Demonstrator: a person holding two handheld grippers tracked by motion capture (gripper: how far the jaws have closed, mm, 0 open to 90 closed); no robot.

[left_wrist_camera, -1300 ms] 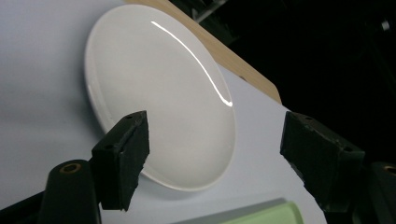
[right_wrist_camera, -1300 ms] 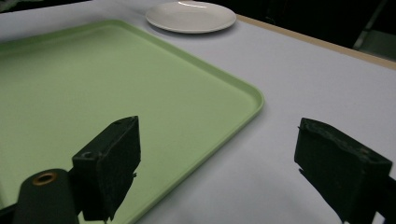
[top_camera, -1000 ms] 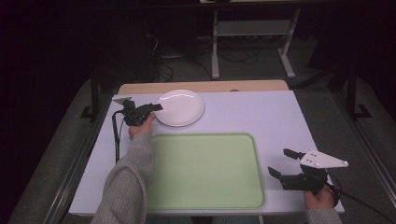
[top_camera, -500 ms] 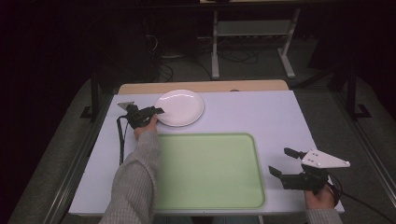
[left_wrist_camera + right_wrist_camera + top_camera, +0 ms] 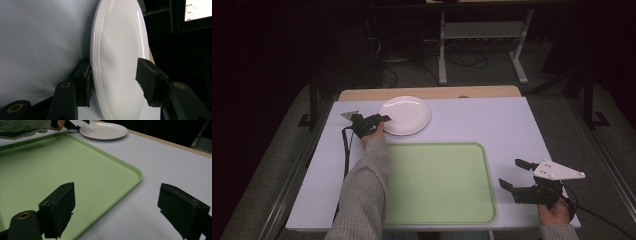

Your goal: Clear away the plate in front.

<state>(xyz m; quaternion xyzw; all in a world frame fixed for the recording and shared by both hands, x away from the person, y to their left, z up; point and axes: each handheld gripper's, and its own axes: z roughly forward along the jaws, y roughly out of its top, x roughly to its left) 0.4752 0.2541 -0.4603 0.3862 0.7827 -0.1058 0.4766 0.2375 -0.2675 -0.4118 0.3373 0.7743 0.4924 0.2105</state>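
Plate (image 5: 404, 115) sits at the far left of a pale table (image 5: 492, 125), just beyond a green tray (image 5: 437, 185) that lies flat near the front edge. A wooden strip (image 5: 427, 93) runs along the table's far side; behind it the room is dark, with a metal stand (image 5: 482, 45) and cables on the floor. White, round and glossy, the plate has a shallow raised rim. The left gripper (image 5: 379, 120) straddles that rim, one pad against its underside, the other apart from the top face; its jaws have just been closing. The right gripper (image 5: 514, 175) hangs unclenched with nothing in it, right of the tray.
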